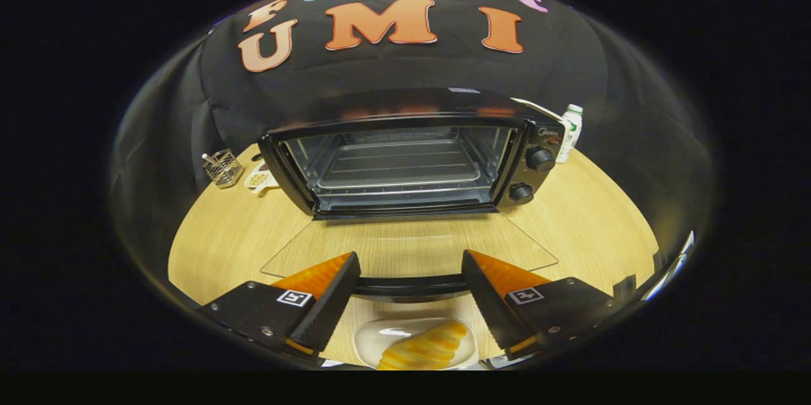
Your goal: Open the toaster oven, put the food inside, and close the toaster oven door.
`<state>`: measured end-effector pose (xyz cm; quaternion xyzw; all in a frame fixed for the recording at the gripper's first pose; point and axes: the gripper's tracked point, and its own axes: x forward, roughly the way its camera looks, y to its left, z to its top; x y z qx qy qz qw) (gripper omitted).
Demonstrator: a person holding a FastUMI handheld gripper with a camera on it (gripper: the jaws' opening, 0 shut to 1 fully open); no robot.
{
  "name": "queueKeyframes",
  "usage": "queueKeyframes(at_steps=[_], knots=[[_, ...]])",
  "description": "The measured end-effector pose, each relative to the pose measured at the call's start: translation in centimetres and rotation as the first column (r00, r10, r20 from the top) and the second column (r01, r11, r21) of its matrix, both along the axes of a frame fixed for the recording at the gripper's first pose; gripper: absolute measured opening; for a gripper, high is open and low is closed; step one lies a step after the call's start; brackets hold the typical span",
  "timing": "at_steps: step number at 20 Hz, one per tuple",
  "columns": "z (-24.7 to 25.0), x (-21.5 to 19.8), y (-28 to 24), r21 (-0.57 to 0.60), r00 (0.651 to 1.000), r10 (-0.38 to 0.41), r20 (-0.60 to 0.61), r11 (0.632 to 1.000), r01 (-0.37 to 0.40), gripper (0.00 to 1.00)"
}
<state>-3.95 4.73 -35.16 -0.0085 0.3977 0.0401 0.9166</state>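
Observation:
A black toaster oven (412, 161) stands on the wooden table ahead of me, its inside rack bare. Its glass door (408, 253) lies folded down flat toward me, and the door's dark handle bar (410, 286) runs across just ahead of my fingertips. My gripper (410, 265) is open with nothing between its fingers. Below and between the fingers, close to me, a croissant (424, 347) rests on a small white plate (367, 338).
Left of the oven stand a small wire basket (222, 167) and a white dish (258, 180). A white bottle (570, 129) stands behind the oven's right corner, near the two knobs (540, 158). Bare wooden table (595, 221) spreads on both sides of the door.

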Motion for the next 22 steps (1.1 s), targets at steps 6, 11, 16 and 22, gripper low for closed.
queueKeyframes(at_steps=[6, 11, 16, 22], knots=[[-1.8, -1.1, -0.4, -0.011, 0.999, -0.008, -0.039, 1.000, 0.007, 0.96], [-3.2, -1.7, -0.9, -0.009, 0.997, -0.028, -0.071, 1.000, 0.027, 0.96], [-5.6, -2.3, -1.0, -0.038, 0.992, -0.031, -0.122, 0.999, 0.027, 0.97], [-6.2, -1.2, -1.3, -0.041, 0.994, -0.058, -0.096, 0.998, 0.055, 0.97]])
